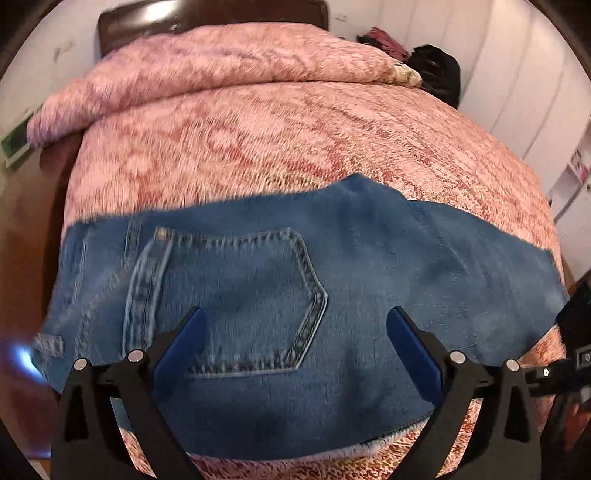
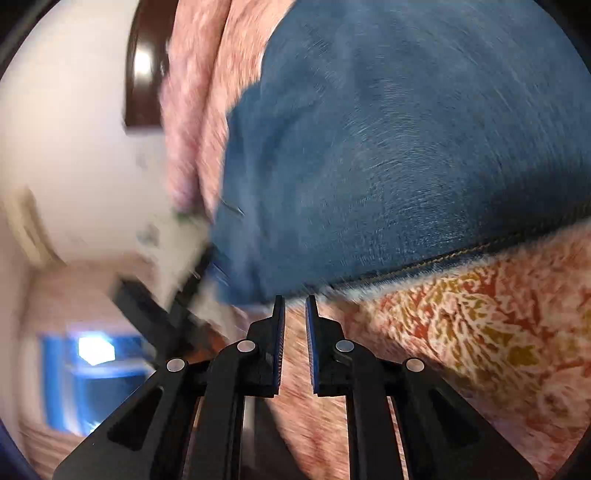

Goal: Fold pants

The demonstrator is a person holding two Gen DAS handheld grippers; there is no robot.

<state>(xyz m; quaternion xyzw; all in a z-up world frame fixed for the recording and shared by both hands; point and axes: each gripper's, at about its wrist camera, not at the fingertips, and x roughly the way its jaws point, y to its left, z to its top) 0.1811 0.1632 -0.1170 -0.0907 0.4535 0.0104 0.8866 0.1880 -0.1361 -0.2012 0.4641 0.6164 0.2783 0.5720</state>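
Nearest of all, the left gripper (image 1: 295, 325) hangs over the jeans (image 1: 295, 280) with its blue pads (image 1: 417, 350) spread wide and nothing between them, pointing steeply down at the back pocket (image 1: 243, 295). Its jaws are released. Just beyond the jeans' near edge, the right gripper (image 2: 295, 310) has its fingers drawn almost together, with only a narrow gap and no cloth in it; its tips sit just short of the stitched hem (image 2: 461, 258). The jeans lie flat across the near end of the bed, on the pink patterned bedspread (image 1: 295, 140), waistband toward the left side. Farther back from the jeans, a fold of the bedspread is bunched up. Behind that stands the dark headboard (image 1: 207, 22), and dark clothes (image 1: 436, 70) are heaped at the far right corner.
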